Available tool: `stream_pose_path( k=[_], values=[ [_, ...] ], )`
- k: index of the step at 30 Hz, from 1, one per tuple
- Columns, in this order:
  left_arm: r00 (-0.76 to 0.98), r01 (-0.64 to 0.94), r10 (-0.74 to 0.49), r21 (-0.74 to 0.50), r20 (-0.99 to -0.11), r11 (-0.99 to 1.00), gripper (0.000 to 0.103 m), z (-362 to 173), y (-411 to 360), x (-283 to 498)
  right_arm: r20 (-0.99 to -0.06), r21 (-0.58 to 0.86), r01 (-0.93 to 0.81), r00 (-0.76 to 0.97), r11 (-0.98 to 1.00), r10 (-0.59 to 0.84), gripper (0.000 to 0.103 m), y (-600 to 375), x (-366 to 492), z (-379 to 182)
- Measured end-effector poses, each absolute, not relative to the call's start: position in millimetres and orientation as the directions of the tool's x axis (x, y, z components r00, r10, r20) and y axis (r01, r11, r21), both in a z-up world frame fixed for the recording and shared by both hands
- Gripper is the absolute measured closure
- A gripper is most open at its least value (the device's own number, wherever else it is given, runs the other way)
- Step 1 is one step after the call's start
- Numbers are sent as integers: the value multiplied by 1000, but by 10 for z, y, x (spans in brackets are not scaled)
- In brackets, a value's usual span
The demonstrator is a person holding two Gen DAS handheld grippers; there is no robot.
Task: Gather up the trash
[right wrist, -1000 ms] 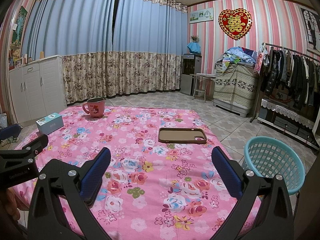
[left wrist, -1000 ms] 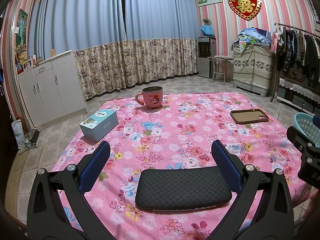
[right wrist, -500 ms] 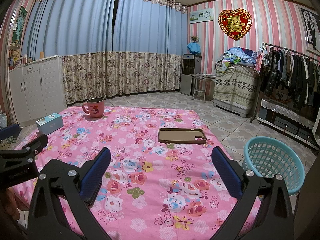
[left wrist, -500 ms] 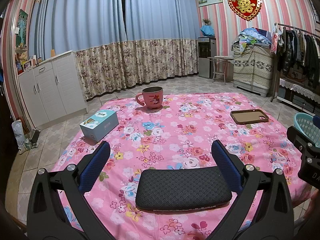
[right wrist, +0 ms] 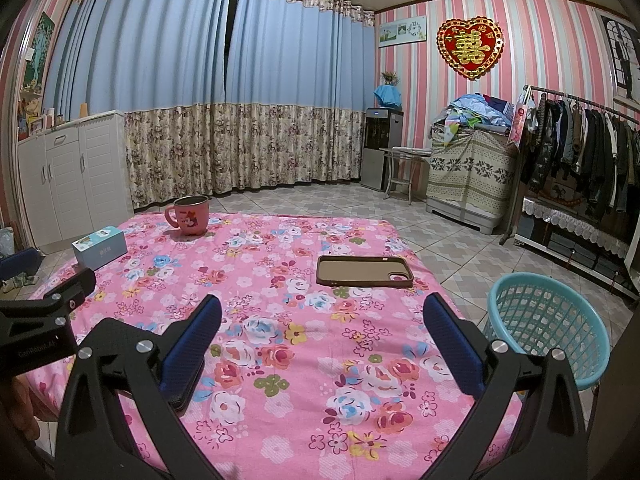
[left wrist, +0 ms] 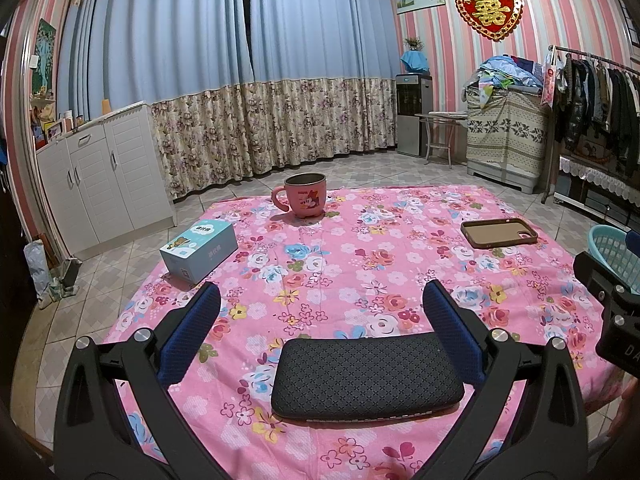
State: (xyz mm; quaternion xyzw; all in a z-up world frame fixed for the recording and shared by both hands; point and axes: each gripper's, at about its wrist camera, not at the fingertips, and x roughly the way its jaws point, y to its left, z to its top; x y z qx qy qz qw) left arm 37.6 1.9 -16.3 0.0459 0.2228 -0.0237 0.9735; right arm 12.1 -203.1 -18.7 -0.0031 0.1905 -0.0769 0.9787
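Tablecloth (right wrist: 320, 240) edge beside basket (right wrist: 548, 336)

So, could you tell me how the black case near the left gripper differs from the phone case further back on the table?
The black case is dark with a textured, diamond-patterned top; the phone case is tan inside a dark brown rim. The black case has no opening that shows, while the phone case has a camera cutout at one end. The black case lies at the near edge between the open fingers of the left gripper; the phone case lies farther back. Both lie flat on the floral tablecloth.
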Motion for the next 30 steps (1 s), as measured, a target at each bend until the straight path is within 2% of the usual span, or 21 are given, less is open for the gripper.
stream_pose_path(
  k=[30],
  values=[
    [901, 66, -25, 80, -433, 995, 5, -162, 2, 361, -372, -35, 149, 916, 988, -152, 5, -2031, 118, -192]
  ],
)
